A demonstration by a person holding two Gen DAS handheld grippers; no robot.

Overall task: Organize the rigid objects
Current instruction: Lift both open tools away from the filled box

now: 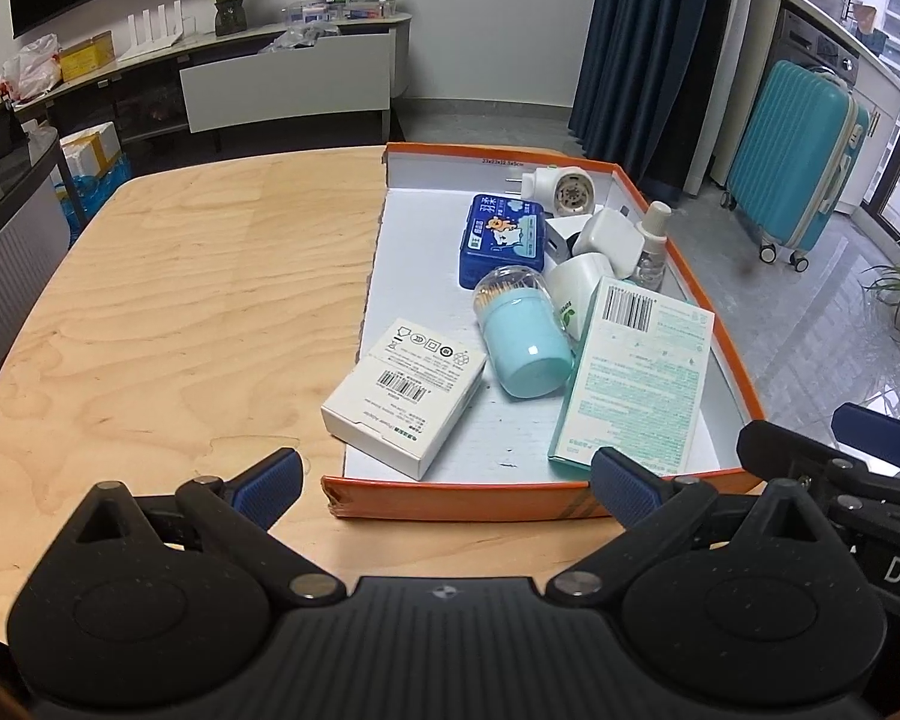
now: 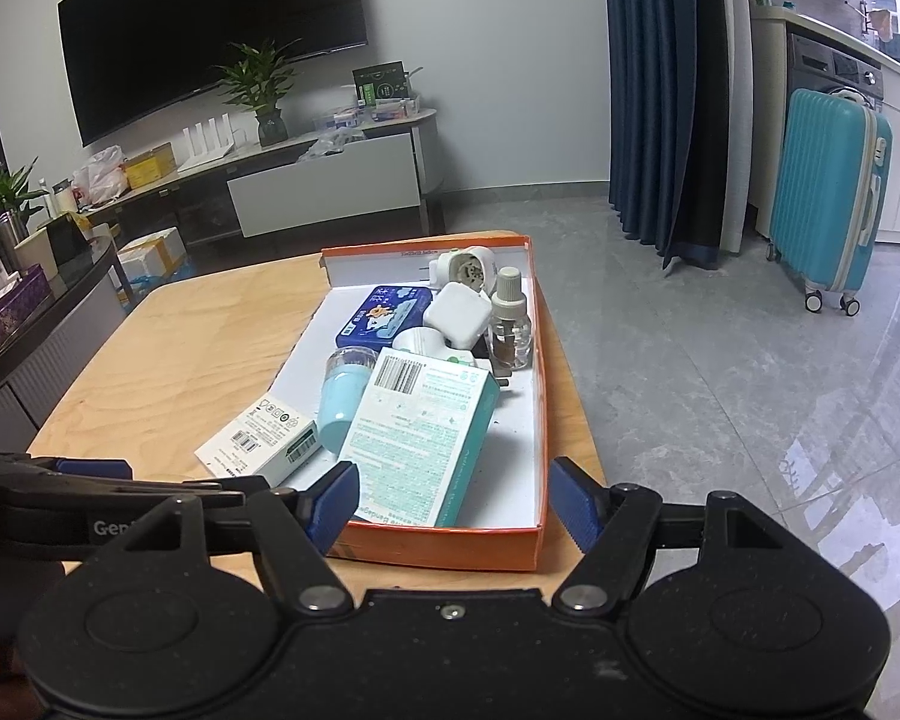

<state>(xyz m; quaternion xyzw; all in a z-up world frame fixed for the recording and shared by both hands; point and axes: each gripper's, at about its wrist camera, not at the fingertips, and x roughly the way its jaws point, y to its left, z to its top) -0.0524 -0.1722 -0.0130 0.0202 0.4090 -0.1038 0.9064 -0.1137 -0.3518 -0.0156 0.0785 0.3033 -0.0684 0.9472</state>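
Orange cardboard forms the shallow box lid [image 1: 462,501] that carries the things to be sorted; it is set on a pale wooden table [image 1: 180,300], at the table's right edge, and its floor is white.

At the lid's near left corner a white carton [image 1: 405,396] with a barcode is laid askew, one end riding on the lid's left wall. Against the near right corner a mint-green printed carton [image 1: 636,384] is propped at a tilt, its lower end close to the near wall. Between the two a light-blue toothpick holder [image 1: 522,330] with a clear cap is seen lying on its side. Behind it, toward the middle, a blue tin [image 1: 501,240] with a cartoon print lies flat. Along the right wall a white power adapter [image 1: 609,237] and a small clear bottle [image 1: 651,246] with a pale cap are crowded together, and a white plug-in device [image 1: 561,189] with a round opening is found at the far right corner.

The left gripper [image 1: 447,483] is held just before the lid's near wall, its blue pads [image 1: 270,480] wide apart and nothing between them. The right gripper [image 2: 450,501] is poised at the same near wall, by the right corner, its fingers [image 2: 576,501] also spread, clasping nothing; the near end of the lid is framed between them.
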